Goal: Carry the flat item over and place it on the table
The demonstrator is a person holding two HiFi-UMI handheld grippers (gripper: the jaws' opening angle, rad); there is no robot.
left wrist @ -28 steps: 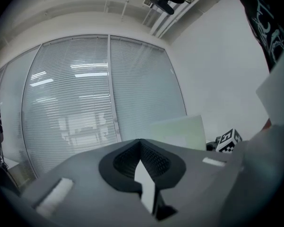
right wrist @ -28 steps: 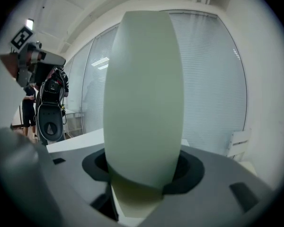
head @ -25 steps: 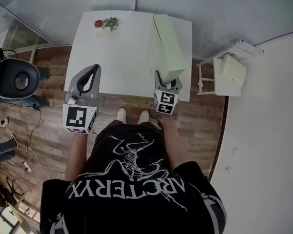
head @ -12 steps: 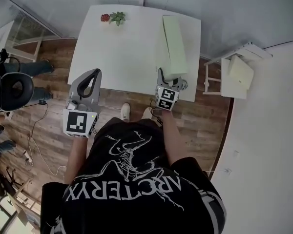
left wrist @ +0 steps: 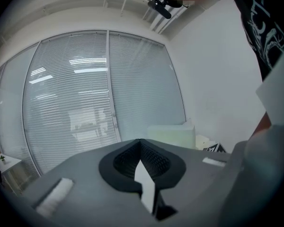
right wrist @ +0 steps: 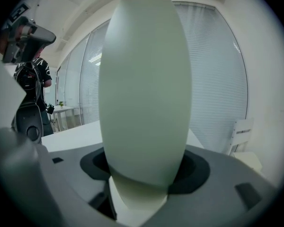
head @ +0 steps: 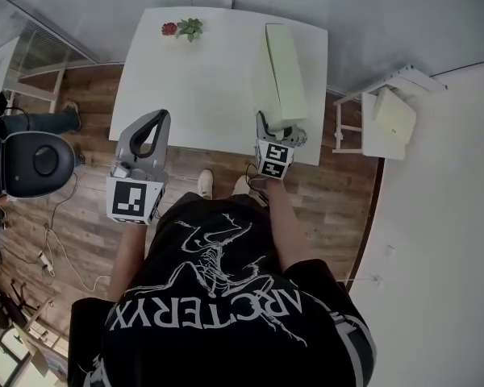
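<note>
Looking down in the head view, my right hand-held gripper [head: 272, 134] is clenched on the near end of a pale green flat rectangular board [head: 285, 75]. The board reaches out over the right side of the white bench [head: 202, 87] toward its far edge; I cannot tell whether it touches the top. My left hand-held gripper [head: 151, 129] hangs by the bench's near left corner. In the left gripper view, that hand-held gripper [left wrist: 141, 148] has its jaws pressed together on nothing. In the right gripper view, the board [right wrist: 144, 89] rises from between the clamped jaws, filling the middle.
</note>
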